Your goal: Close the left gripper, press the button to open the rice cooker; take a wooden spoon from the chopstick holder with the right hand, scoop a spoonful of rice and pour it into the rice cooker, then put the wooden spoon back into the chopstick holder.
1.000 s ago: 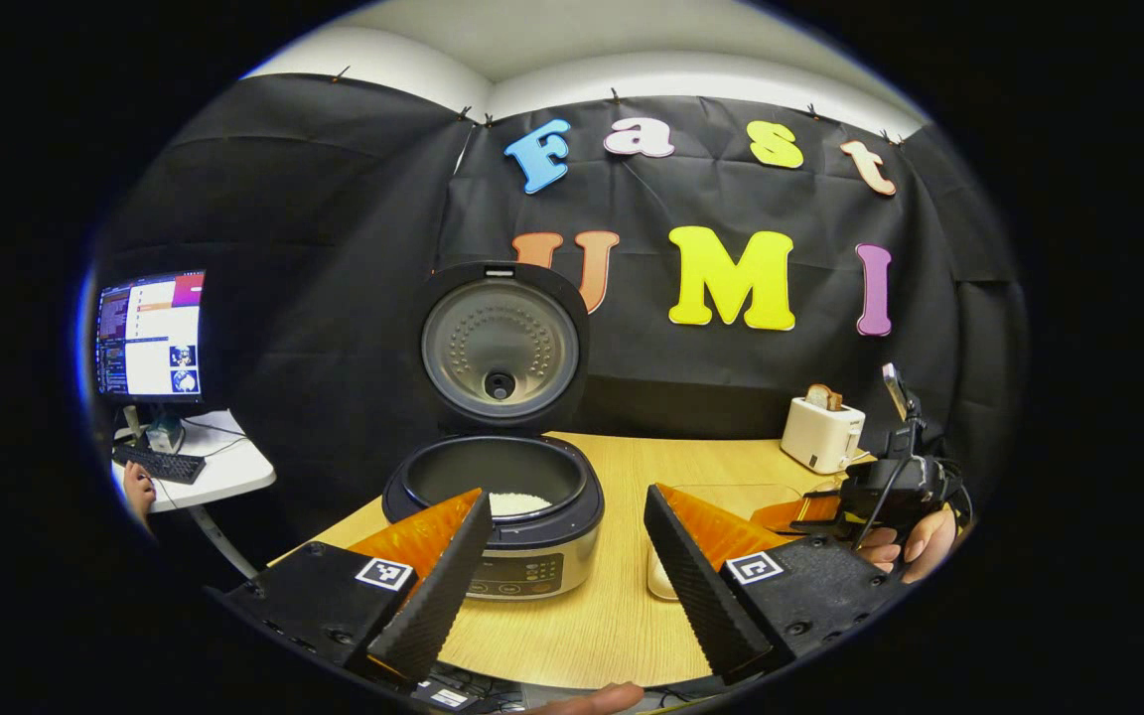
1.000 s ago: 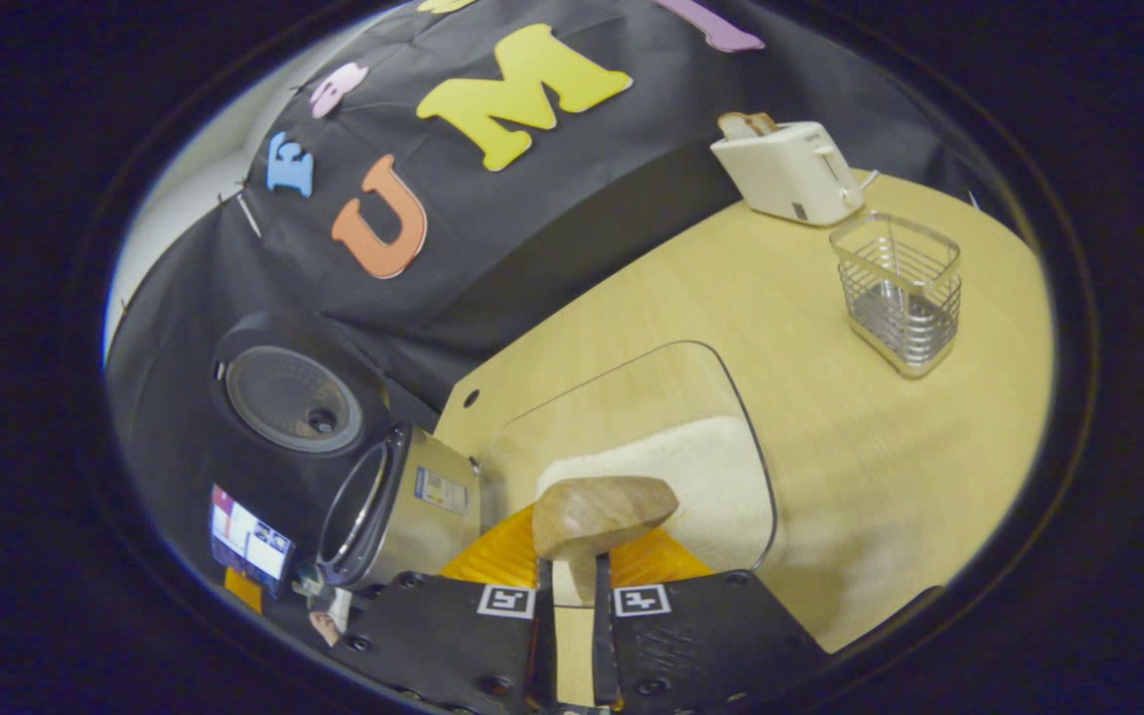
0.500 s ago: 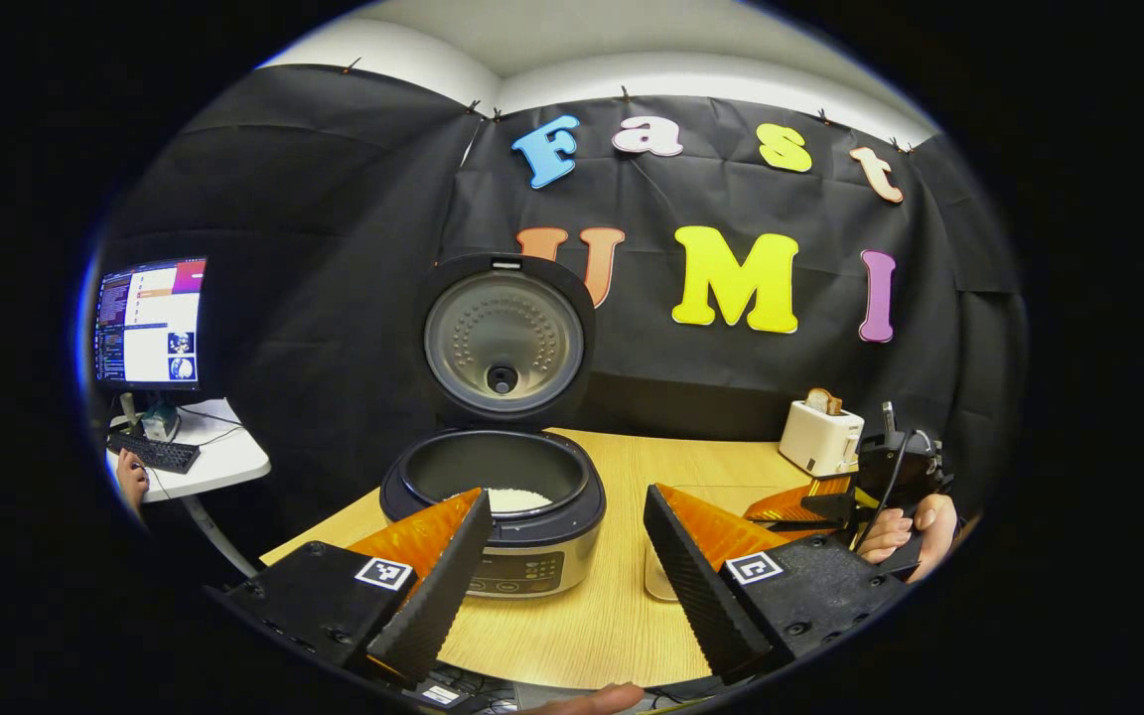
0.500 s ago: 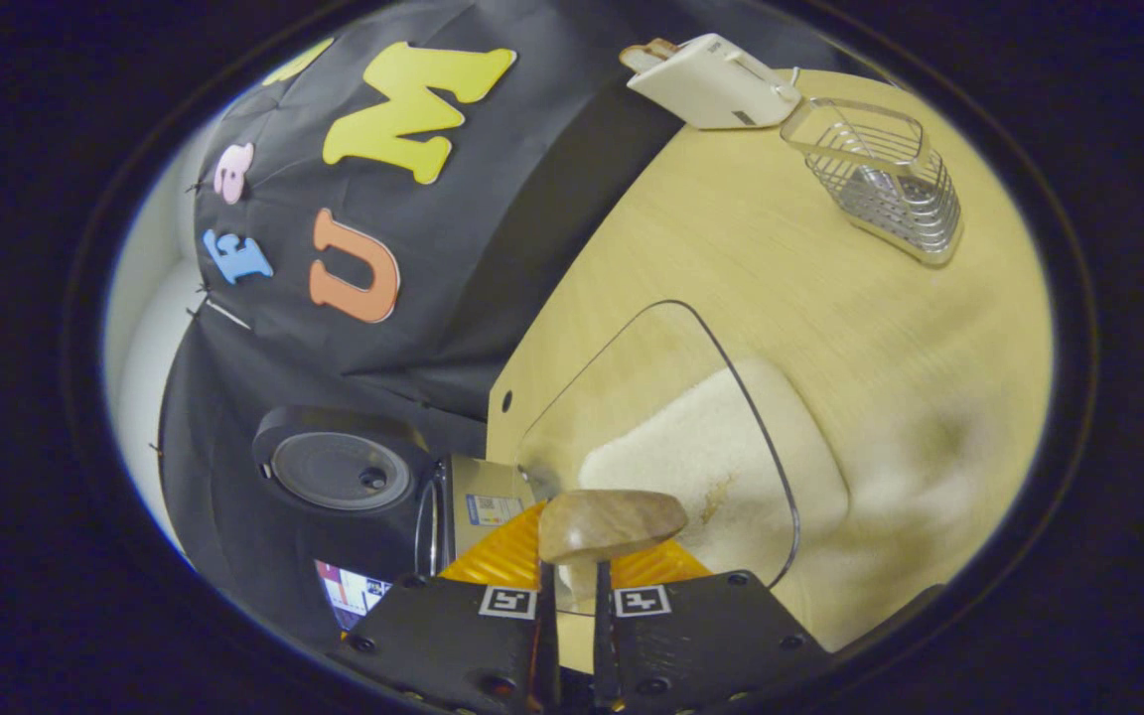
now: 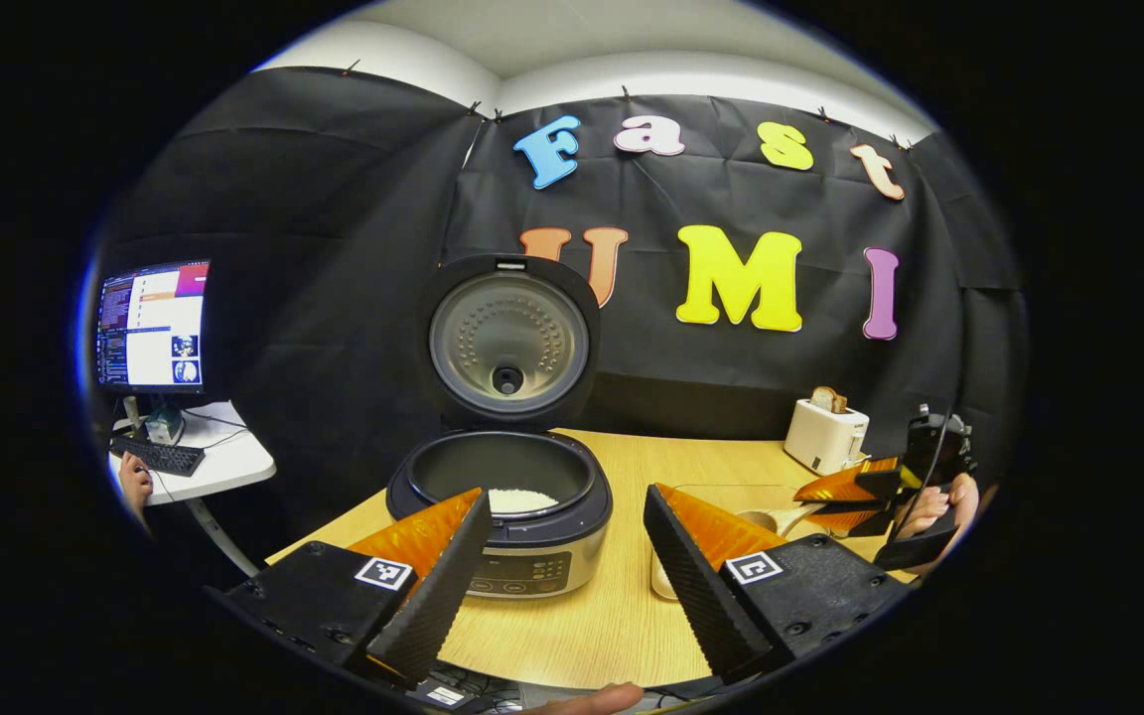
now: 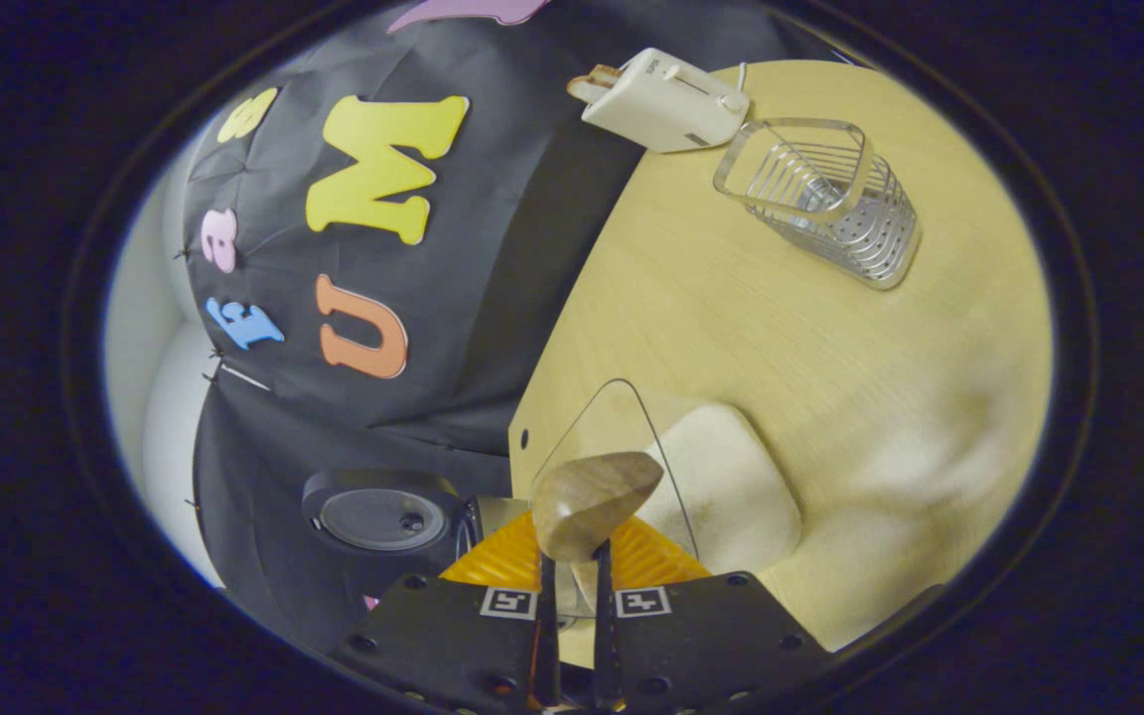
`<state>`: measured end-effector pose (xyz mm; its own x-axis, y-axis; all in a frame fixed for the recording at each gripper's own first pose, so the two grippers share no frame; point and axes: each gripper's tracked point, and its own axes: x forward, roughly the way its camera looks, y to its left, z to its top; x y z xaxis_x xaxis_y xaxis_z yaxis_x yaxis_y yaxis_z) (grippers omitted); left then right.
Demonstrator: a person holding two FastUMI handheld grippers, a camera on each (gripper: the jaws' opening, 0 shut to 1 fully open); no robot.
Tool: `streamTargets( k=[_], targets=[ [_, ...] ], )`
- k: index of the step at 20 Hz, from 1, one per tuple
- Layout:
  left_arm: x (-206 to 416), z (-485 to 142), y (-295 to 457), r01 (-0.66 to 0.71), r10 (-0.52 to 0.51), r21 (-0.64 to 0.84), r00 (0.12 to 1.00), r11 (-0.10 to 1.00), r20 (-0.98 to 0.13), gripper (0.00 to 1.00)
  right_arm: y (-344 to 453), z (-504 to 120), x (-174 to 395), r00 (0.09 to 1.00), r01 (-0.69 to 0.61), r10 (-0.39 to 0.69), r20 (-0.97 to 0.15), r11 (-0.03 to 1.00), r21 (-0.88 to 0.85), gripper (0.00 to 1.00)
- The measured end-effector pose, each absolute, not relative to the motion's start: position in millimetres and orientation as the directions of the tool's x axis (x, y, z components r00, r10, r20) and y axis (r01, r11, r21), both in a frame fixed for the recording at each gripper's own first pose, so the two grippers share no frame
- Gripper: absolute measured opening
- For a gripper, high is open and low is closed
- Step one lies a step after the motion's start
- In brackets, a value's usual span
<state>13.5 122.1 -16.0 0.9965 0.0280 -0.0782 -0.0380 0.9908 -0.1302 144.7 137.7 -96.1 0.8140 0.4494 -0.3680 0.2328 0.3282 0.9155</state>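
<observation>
Swinging away from rice container [image 6: 731, 487] now: right gripper [image 6: 572, 596] clamped on wooden spoon [image 6: 592, 501], chopstick holder [image 6: 820, 214] nearer than second ago. Left gripper [image 5: 562, 566] wide open, empty. Rice cooker [image 5: 502, 497] open, rice inside; return step underway, I'd guess.

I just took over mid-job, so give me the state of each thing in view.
rice cooker: lid up, some rice in the pot
left gripper: open, holding nothing
right gripper: shut on the wooden spoon
wooden spoon: held, bowl above the rice container
rice container: holds rice
chopstick holder: upright, empty
toaster: bread in the slot
</observation>
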Motion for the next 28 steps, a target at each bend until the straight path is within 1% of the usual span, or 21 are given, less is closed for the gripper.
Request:
streamTargets(
  k=[5,10,14,18,20,24,27,28],
  targets=[
    [11.8,-16.5,131.7,-0.058,0.048,-0.139,0.996,0.989,-0.078,0.99,128.2,-83.1,148.2,0.835,0.247,0.412,-0.366,0.313,0.917,0.14],
    [10.9,-16.9,140.2,-0.066,0.057,-0.129,0.995,0.989,-0.076,0.99,141.7,-65.4,157.6,0.831,0.246,0.429,-0.355,0.29,0.925,0.14],
    [6.2,-17.4,156.9,-0.082,0.074,-0.134,0.995,0.988,-0.069,0.99,164.1,-31.4,163.0,0.836,0.204,0.437,-0.331,0.312,0.928,0.14],
    [-3.9,-17.6,189.3,-0.127,0.12,-0.153,0.991,0.98,-0.057,0.98,203.0,5.1,165.6,0.832,0.154,0.463,-0.307,0.339,0.928,0.14],
    [-5.5,-21.4,195.8,-0.128,0.118,-0.165,0.991,0.978,-0.066,0.98,224.5,21.9,169.7,0.828,0.132,0.476,-0.296,0.349,0.928,0.14],
    [-9.4,-30.3,219.1,-0.16,0.148,-0.168,0.986,0.973,-0.083,0.96,271.6,40.7,189.4,0.824,0.113,0.473,-0.312,0.402,0.909,0.13],
    [-9.2,-36.1,229.1,-0.169,0.154,-0.191,0.984,0.967,-0.09,0.96,313.7,43.6,212.3,0.824,0.097,0.446,-0.35,0.497,0.862,0.14],
    [-9.7,-37.7,232.4,-0.172,0.156,-0.197,0.983,0.965,-0.094,0.96,327.9,42.2,221.6,0.826,0.09,0.431,-0.363,0.536,0.84,0.16]
  ],
)
